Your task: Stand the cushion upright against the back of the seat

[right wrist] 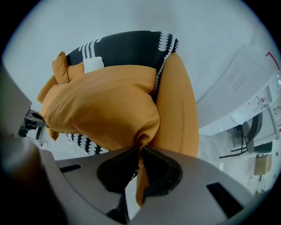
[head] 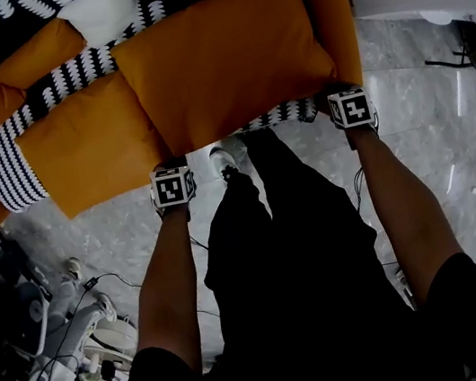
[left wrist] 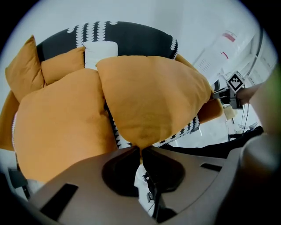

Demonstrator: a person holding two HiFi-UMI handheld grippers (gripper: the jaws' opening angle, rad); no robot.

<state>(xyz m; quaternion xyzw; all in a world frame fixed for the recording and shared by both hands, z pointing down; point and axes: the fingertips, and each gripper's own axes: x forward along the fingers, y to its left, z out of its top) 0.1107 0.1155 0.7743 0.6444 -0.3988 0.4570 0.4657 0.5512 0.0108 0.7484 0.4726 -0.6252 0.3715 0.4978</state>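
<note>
Left hand-held gripper (left wrist: 140,150): jaws pinched together on the near-left corner of the cushion (left wrist: 153,96). Right hand-held gripper (right wrist: 140,149): same, clamped on the near-right corner, fabric bunched between the pads. The cushion stretches away ahead of both, lying roughly flat on the seat, its far edge toward the seat back (right wrist: 127,46). Armrest (right wrist: 175,105) is just right of the right hand-held gripper; a second cushion (left wrist: 61,118) sits just left of the left one.

Status, my read: grasp done on both corners, nothing else. Still to do: lift the near edge, tip the cushion up, lean it on the seat back, release. Early stage.
</note>
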